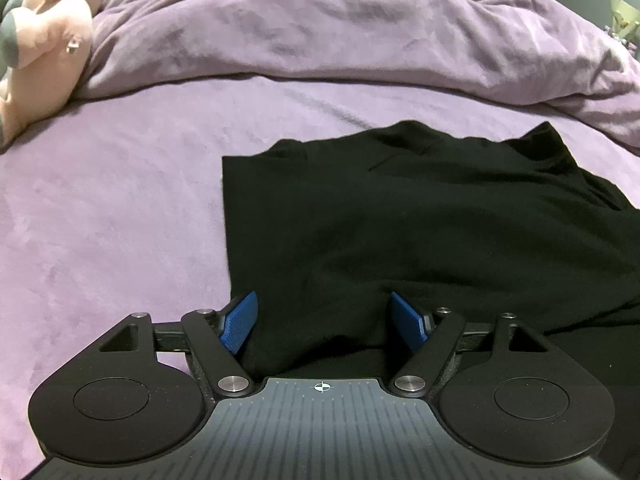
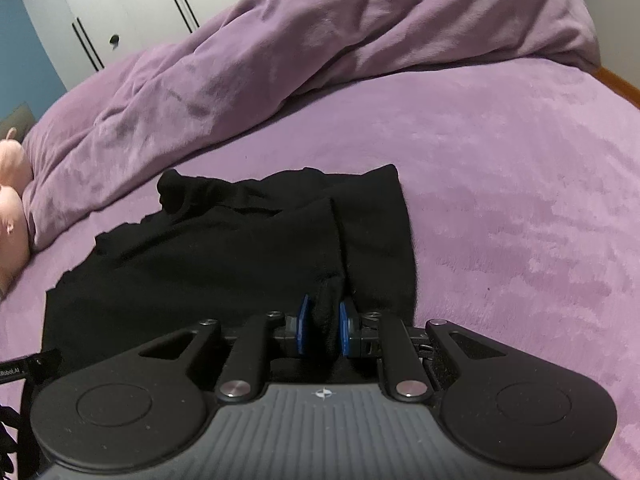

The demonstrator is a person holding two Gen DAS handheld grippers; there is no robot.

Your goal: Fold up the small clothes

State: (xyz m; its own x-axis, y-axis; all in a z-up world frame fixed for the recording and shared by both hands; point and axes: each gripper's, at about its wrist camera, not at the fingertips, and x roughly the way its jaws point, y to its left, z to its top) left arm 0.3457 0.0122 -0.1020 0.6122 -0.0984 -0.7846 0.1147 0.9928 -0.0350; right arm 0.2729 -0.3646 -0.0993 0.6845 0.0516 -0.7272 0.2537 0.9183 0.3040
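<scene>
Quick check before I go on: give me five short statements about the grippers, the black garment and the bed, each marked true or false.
1. The right gripper is pinching a fold of the black garment. True.
2. The left gripper is clamped shut. False: its jaws stand wide open over the cloth.
3. The garment lies on a purple bed cover. True.
4. The garment is white. False: it is black.
5. A pink plush toy sits on the garment. False: it lies apart, beside the bunched purple duvet.

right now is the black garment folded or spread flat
Partly folded: the black garment has one flap doubled over itself on the bed.
</scene>
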